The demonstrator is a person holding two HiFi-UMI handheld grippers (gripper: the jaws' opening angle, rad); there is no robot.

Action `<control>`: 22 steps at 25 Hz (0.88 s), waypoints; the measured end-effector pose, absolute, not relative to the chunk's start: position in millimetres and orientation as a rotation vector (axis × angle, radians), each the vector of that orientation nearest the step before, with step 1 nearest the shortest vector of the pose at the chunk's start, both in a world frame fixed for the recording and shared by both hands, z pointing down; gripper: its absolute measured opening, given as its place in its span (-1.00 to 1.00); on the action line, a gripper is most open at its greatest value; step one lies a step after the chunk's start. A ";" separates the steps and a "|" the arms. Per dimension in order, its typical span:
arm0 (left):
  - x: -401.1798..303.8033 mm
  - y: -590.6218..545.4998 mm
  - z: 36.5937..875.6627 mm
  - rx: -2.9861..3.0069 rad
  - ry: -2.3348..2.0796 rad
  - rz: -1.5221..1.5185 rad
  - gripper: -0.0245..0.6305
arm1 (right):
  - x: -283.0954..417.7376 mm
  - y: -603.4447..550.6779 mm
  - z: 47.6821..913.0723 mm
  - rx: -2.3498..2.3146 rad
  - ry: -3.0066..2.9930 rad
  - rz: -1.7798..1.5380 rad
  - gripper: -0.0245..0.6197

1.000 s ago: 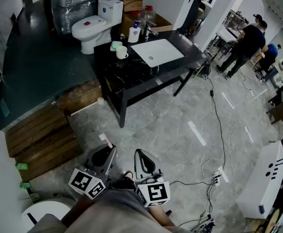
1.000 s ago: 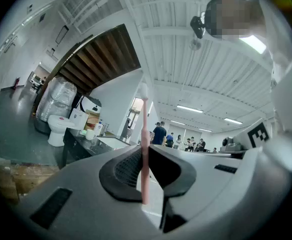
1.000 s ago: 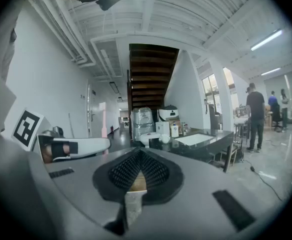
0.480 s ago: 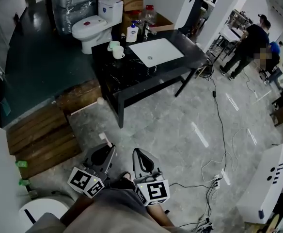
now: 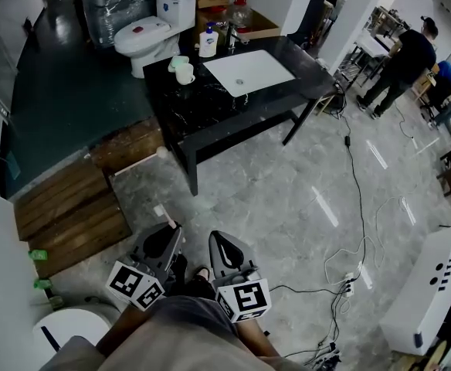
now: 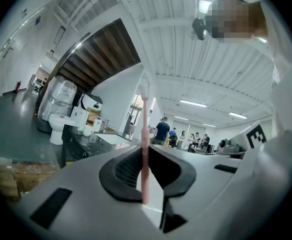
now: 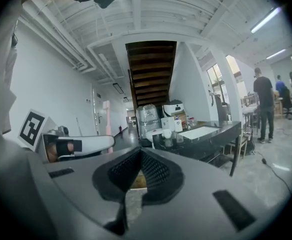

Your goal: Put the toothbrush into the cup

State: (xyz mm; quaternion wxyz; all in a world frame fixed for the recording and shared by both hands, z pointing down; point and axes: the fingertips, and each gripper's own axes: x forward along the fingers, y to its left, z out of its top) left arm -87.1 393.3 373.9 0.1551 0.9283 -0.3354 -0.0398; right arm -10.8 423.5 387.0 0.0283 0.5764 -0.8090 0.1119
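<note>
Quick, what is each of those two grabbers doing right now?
Left gripper: closed on the pink toothbrush.
Right gripper: closed, nothing in it.

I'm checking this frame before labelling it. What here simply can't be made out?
- The cup: contents too small and far in every view.
- The toothbrush: bristles wash out against the bright ceiling in the left gripper view; in the head view it is too small beside the left tool.
- The bottle by the sink: label too small, head view.
</note>
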 end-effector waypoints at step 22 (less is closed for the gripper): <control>-76.6 285.2 378.8 2.636 -0.949 -0.149 -0.78 | -3.9 321.7 388.0 1.735 -2.478 0.317 -0.90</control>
